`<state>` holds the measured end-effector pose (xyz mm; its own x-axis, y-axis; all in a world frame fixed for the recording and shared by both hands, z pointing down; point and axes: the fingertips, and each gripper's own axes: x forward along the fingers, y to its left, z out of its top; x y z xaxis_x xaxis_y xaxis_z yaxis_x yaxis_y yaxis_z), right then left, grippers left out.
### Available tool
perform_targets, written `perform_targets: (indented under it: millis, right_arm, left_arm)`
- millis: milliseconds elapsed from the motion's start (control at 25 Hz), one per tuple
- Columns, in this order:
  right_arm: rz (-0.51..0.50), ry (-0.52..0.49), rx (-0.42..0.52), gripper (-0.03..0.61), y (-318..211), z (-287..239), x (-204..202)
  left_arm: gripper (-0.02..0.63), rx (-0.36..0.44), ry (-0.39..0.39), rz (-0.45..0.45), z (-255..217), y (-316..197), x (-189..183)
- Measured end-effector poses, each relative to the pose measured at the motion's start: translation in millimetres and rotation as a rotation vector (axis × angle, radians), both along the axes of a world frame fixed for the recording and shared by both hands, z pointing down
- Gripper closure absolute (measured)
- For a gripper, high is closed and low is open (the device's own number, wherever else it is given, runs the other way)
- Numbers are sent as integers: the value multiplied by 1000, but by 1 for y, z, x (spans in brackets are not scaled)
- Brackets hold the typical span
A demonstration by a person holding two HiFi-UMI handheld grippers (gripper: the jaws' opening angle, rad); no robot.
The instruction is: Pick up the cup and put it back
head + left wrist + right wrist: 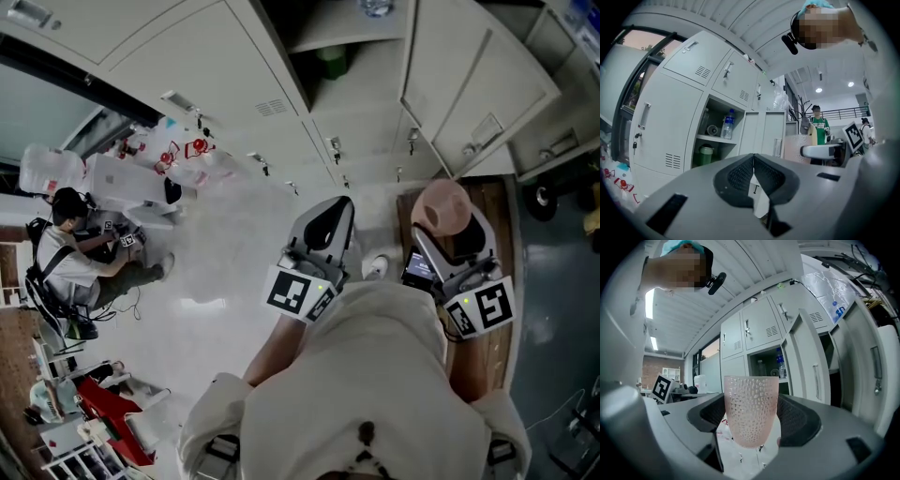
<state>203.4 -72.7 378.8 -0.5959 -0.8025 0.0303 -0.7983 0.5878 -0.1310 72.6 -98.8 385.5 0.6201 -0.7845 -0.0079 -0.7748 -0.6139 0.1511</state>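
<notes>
Right gripper [752, 426]: pinching the pink dimpled cup [751, 406] by its sides, holding it off any surface, likely for carrying back.
Left gripper [753, 174]: jaws pressing together on nothing, idling alongside.
Cup place: hanging in the air, facing the open locker [715, 138].
Count: one cup, two grippers, one water bottle [727, 124] standing on the locker shelf.

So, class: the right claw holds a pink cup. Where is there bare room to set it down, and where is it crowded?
The wooden table shows bare wood beside the cup in the right claw. In the open locker, the lower compartment looks bare right of the green container. The upper shelf is crowded: a bottle and a round object.
</notes>
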Motion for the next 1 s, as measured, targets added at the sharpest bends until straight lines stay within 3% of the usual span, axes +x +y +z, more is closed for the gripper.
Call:
perform_targets:
  millis: [560,760,1000]
  right_arm:
    - [-72,15,51,225,11,-2,-14]
    - [-81,13,60,225,7,-6,-15]
    - [-68,12,43,225,2,-2,-9]
  left_arm:
    - [606,46,-49,15,-3,5,14]
    - [606,63,15,39,-13,1,15]
    - [606,56,14,47,-11,-5,20]
